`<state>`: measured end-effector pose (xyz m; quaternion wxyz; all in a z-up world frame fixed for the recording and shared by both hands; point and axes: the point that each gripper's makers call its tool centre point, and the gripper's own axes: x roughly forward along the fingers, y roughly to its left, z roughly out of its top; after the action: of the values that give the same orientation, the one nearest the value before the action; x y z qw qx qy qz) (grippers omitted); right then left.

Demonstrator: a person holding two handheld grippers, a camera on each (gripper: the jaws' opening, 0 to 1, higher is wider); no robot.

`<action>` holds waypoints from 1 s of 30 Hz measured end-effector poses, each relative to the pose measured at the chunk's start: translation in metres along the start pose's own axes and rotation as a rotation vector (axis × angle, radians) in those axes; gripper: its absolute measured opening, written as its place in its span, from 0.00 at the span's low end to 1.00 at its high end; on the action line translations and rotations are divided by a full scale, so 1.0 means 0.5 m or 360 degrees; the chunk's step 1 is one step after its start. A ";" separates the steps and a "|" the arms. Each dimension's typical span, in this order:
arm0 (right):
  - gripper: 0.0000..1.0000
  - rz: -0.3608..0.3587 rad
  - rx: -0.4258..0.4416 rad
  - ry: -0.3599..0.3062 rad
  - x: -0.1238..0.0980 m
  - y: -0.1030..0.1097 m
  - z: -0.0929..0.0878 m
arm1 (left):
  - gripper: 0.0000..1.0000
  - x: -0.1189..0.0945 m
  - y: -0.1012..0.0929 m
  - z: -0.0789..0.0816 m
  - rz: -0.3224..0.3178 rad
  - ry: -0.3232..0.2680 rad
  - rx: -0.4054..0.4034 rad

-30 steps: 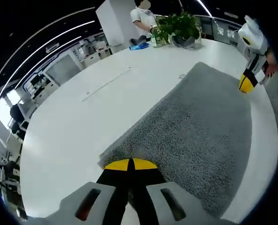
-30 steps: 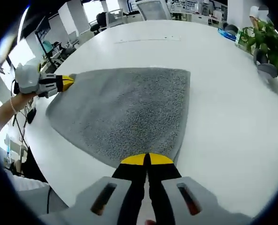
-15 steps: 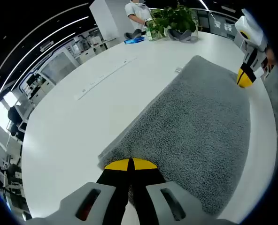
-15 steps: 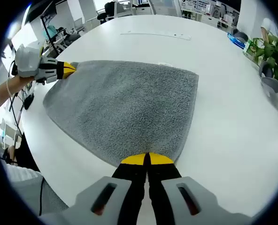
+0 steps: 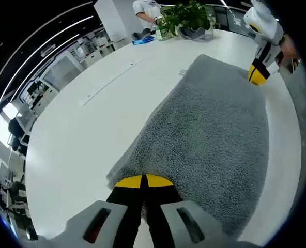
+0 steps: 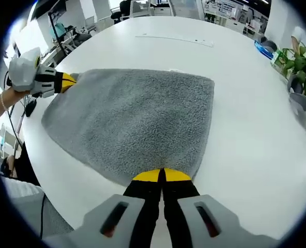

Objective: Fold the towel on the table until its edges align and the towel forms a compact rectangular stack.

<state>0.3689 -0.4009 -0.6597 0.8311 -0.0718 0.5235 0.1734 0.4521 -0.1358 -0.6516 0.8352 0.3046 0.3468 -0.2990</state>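
Left gripper (image 5: 142,182) and right gripper (image 6: 162,175) are each clamping a near corner of the grey towel (image 6: 137,121), which is lying along the near edge of the white tabletop (image 6: 246,134), apparently gripping so that edge can be carried across for a fold.

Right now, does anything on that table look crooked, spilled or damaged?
Nothing stands out. The grey towel lies spread on the white table, each near corner pinched by the left gripper and right gripper.

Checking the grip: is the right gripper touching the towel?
Touching. In the right gripper view, the right gripper has its jaws shut on the towel edge.
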 end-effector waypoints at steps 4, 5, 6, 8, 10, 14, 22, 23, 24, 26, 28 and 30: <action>0.00 -0.0022 -0.0073 -0.0005 0.001 0.002 0.003 | 0.01 -0.013 -0.007 -0.012 -0.0009 -0.0009 -0.0067; 0.00 -0.0029 -0.0091 -0.0006 0.002 0.001 0.004 | 0.01 -0.015 -0.009 -0.014 -0.0008 -0.0011 -0.0075; 0.00 -0.0037 -0.0113 -0.0007 0.003 0.001 0.006 | 0.01 -0.018 -0.012 -0.016 -0.0006 -0.0013 -0.0079; 0.00 -0.0042 -0.0131 -0.0006 0.004 -0.001 0.008 | 0.01 -0.021 -0.016 -0.019 -0.0007 -0.0009 -0.0080; 0.00 -0.0047 -0.0145 -0.0005 0.004 -0.003 0.012 | 0.01 -0.025 -0.019 -0.022 -0.0009 0.0000 -0.0077; 0.00 -0.0053 -0.0162 0.0002 0.008 -0.007 0.018 | 0.01 -0.035 -0.029 -0.030 -0.0014 0.0020 -0.0072; 0.00 -0.0057 -0.0197 0.0014 0.012 -0.013 0.026 | 0.01 -0.055 -0.052 -0.047 -0.0009 0.0033 -0.0058; 0.00 -0.0058 -0.0202 0.0015 0.013 -0.014 0.027 | 0.01 -0.057 -0.053 -0.048 -0.0004 0.0030 -0.0062; 0.00 -0.0060 -0.0207 0.0016 0.013 -0.014 0.028 | 0.01 -0.058 -0.056 -0.049 -0.0002 0.0029 -0.0064; 0.00 -0.0068 -0.0225 0.0021 0.015 -0.016 0.032 | 0.01 -0.064 -0.062 -0.051 -0.0005 0.0034 -0.0073; 0.00 -0.0080 -0.0252 0.0026 0.018 -0.018 0.037 | 0.01 -0.069 -0.068 -0.055 -0.0011 0.0039 -0.0083; 0.00 -0.0087 -0.0272 0.0033 0.020 -0.021 0.042 | 0.01 -0.076 -0.077 -0.060 -0.0020 0.0044 -0.0083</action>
<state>0.3945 -0.4021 -0.6602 0.8209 -0.1585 0.5132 0.1939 0.3907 -0.1279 -0.6515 0.8360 0.2848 0.3679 -0.2908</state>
